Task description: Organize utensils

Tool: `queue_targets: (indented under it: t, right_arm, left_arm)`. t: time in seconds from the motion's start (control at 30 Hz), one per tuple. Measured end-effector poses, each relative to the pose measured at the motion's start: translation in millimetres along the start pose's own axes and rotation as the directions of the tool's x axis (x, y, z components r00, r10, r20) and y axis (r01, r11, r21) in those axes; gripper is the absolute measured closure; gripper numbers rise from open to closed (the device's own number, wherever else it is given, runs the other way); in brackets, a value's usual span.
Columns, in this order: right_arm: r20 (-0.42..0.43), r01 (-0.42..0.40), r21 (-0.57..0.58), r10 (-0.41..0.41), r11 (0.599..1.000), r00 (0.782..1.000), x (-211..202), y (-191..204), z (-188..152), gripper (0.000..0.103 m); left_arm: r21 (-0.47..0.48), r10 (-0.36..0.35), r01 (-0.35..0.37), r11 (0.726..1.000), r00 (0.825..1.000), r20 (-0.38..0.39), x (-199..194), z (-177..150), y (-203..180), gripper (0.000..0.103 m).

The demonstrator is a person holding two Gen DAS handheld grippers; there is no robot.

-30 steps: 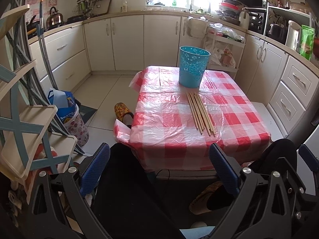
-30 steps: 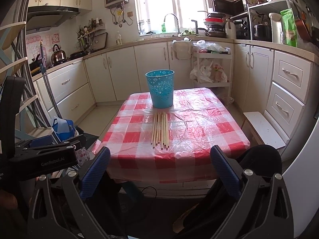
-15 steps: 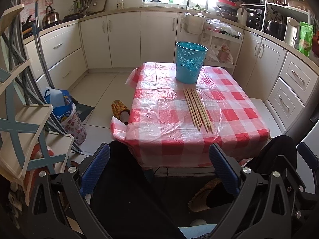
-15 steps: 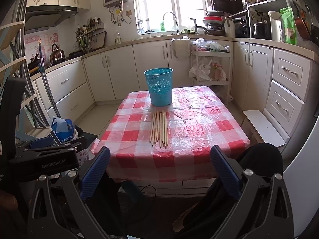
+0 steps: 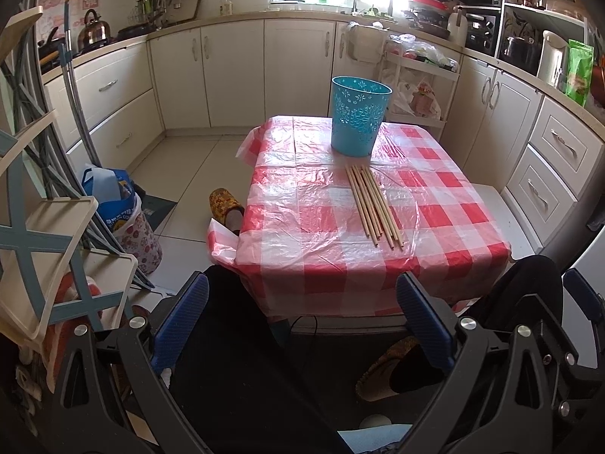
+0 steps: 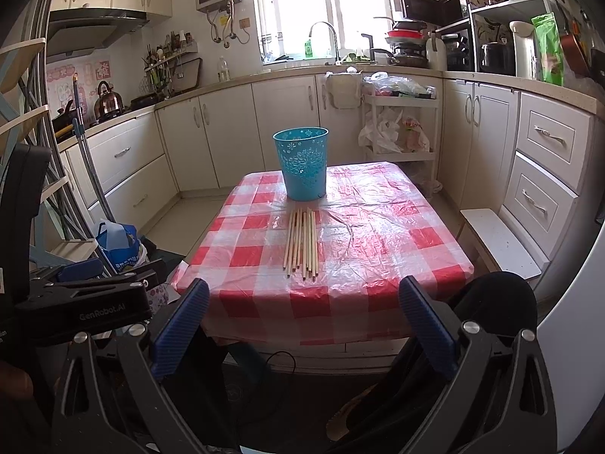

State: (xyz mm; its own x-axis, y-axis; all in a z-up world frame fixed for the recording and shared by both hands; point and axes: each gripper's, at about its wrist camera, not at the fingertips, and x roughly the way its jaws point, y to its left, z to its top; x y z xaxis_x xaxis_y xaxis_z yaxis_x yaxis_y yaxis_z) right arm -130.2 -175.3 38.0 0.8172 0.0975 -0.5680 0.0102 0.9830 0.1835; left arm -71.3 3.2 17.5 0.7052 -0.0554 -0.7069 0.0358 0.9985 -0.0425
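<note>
Now that I've drawn slightly nearer the table (image 6: 340, 302), my left gripper (image 5: 302, 317) and right gripper (image 6: 302, 317) both gape empty, the chopsticks (image 6: 301, 242) unmoved before the blue bin (image 6: 302, 168).

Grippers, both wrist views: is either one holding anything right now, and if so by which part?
Nothing is held. The left gripper and right gripper are both open and empty, short of the table. The chopsticks lie untouched before the blue bin.

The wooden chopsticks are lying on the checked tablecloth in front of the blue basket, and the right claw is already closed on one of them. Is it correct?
Not quite. The right claw is open and empty, short of the table, as the right wrist view shows. The chopsticks do lie on the tablecloth before the blue basket.
</note>
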Motion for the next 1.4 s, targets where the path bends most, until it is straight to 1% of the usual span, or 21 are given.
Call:
queue_targets:
  t: [0.5,0.67,0.8,0.9,1.0,1.1,1.2,1.23,1.3,1.4]
  right_arm:
    - [-0.003,0.005,-0.007,-0.005,1.0,1.0,2,0,-2,0.007]
    - [-0.015,0.016,-0.01,-0.016,1.0,1.0,11,-2,-3,0.007]
    - [-0.038,0.027,0.002,-0.027,1.0,0.999,25,-7,-1,0.007]
    - [-0.055,0.05,0.003,-0.05,0.999,0.997,40,-13,2,0.007]
    - [-0.075,0.063,-0.013,-0.064,0.998,0.995,59,-17,4,0.007]
    - [-0.091,0.056,-0.031,-0.059,0.998,0.994,81,-22,8,0.007]
    - [-0.12,0.041,-0.042,-0.046,0.998,0.992,111,-28,15,0.007]
    - [-0.129,0.035,-0.048,-0.041,0.998,0.991,121,-30,18,0.007]
    - [-0.141,0.025,-0.068,-0.035,0.997,0.989,143,-33,26,0.007]
    - [-0.16,0.021,-0.1,-0.037,0.995,0.986,179,-38,39,0.008]
  left_arm:
    - [0.014,-0.012,0.012,1.0,1.0,-0.015,6,-3,-4,0.008]
    - [0.02,-0.018,0.019,1.0,0.999,-0.035,17,-1,-7,0.008]
    - [0.02,-0.027,0.028,0.999,0.998,-0.064,32,1,-8,0.008]
    - [0.022,-0.047,0.049,0.999,0.994,-0.098,47,1,-6,0.008]
    - [0.006,-0.079,0.08,0.997,0.99,-0.114,64,2,-1,0.008]
    - [-0.01,-0.073,0.072,0.997,0.99,-0.123,84,7,5,0.008]
    - [-0.036,-0.071,0.067,0.997,0.987,-0.145,106,14,9,0.008]
    - [-0.052,-0.083,0.075,0.996,0.985,-0.15,114,18,11,0.008]
    - [-0.084,-0.102,0.09,0.992,0.983,-0.154,125,23,13,0.008]
    - [-0.12,-0.103,0.085,0.989,0.983,-0.155,145,34,14,0.008]
